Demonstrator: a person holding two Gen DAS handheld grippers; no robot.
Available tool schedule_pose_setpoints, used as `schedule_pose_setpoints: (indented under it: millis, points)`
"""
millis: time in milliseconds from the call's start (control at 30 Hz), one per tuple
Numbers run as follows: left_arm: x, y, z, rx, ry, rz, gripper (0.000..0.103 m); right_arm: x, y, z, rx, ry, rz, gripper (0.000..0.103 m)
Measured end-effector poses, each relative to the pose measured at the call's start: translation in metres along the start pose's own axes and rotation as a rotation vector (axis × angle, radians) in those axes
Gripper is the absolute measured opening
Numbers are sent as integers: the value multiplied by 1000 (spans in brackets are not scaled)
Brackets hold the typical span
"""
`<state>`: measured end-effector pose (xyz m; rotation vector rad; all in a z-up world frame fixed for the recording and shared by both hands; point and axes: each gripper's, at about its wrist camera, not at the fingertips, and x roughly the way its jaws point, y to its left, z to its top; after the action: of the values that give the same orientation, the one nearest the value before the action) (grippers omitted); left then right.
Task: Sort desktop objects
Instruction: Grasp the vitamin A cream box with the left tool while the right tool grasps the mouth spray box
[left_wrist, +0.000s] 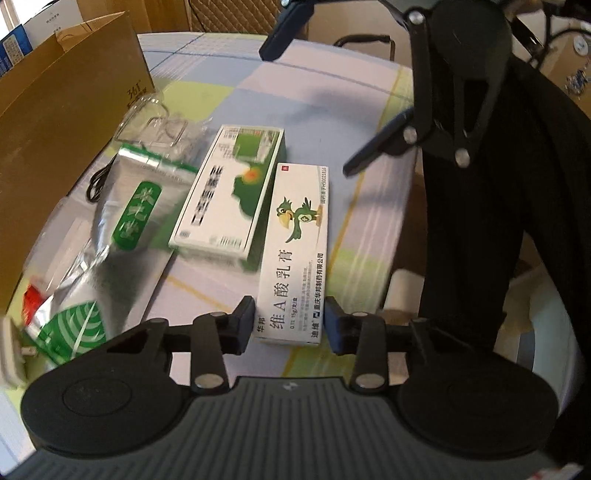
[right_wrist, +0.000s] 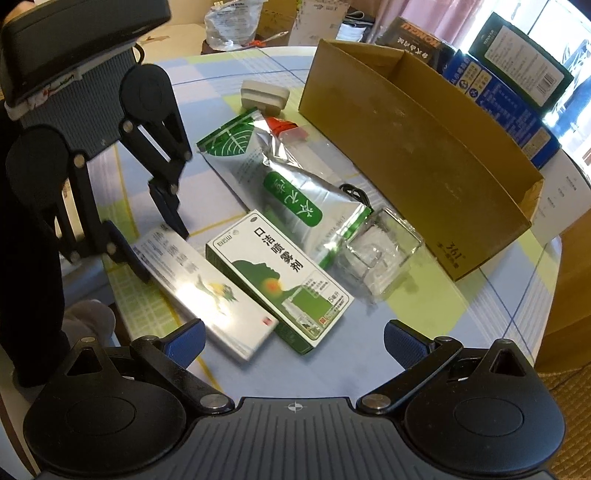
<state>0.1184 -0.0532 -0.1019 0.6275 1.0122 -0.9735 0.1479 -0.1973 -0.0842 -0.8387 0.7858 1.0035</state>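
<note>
Left wrist: my left gripper straddles the near end of the white ointment box, pads just beside its sides; can't tell if they're touching. Box lies flat on the worktop, long axis running straight away from me, parallel to the green spray box beside it.

Right wrist: my right gripper is spread wide, empty, over the opposite box ends. Cardboard bin sits beyond. Left is nearer; I'd squeeze across the short width.

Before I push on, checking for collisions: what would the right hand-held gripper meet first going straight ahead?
Likely the green-and-white spray box, lying directly ahead between the open fingers of the right hand-held gripper; depth is uncertain.
</note>
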Motion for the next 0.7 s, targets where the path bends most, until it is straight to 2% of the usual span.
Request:
schedule_pose_setpoints:
  millis: [333, 500, 700]
  points:
    - [-34, 24, -60, -32, 118, 74, 35, 4, 12, 14, -33, -9, 11, 101]
    - [-50, 35, -62, -84, 57, 98, 35, 12, 17, 25, -58, -1, 28, 101]
    - [-33, 37, -47, -77, 40, 76, 35, 22, 15, 33, -98, 21, 37, 101]
